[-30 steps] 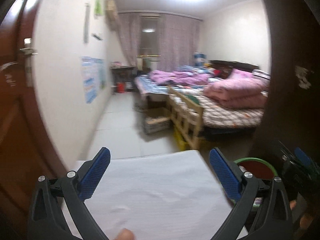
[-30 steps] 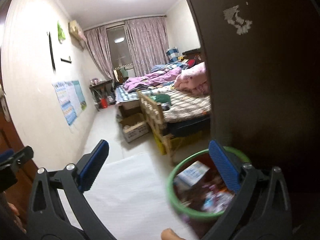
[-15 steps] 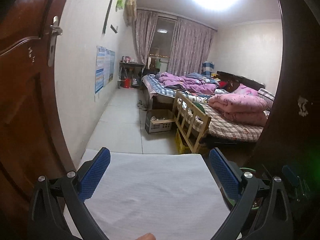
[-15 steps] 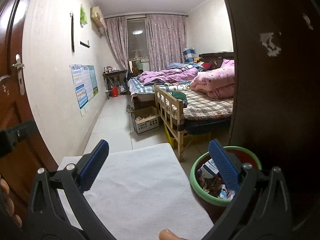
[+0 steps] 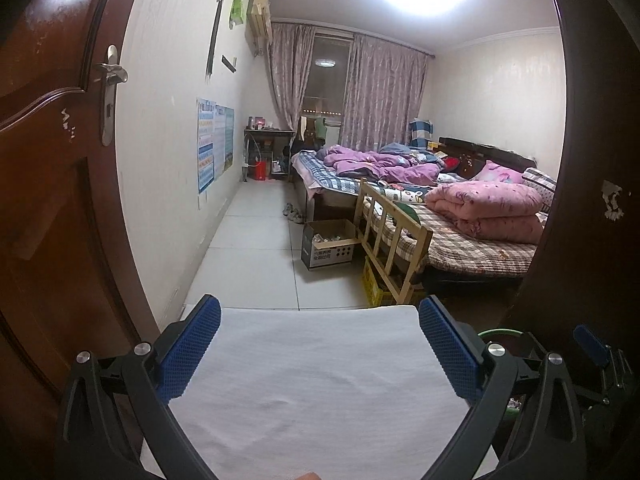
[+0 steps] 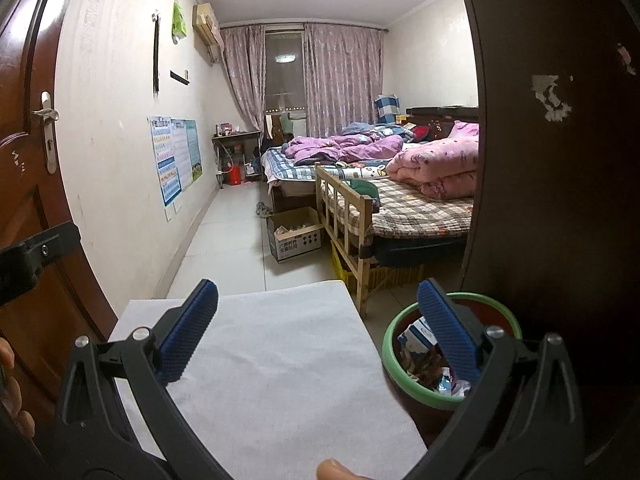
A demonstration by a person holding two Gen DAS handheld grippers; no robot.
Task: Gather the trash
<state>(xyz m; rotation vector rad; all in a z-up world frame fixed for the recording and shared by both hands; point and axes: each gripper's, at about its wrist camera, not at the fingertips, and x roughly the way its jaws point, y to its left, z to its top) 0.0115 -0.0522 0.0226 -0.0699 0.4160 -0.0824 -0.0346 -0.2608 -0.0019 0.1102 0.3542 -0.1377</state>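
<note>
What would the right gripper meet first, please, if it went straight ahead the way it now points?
Probably nothing close: the open right gripper points above the white-covered surface and down the room's open floor. The green-rimmed trash bin sits off to its right, though depth is unclear.

1. The left black two-finger claw with blue ribbed pads (image 5: 318, 350) points forward, held level, its jaws spread wide with nothing between them.
2. The right black claw with blue ribbed pads (image 6: 318, 330) points the same way, jaws equally wide apart and empty.
3. In the right wrist view, the left claw's black body (image 6: 38, 256) sits at the far left, with bare fingers (image 6: 12, 396) of the person's hand below it.
4. A fingertip (image 6: 340, 470) shows at that view's bottom edge.
</note>
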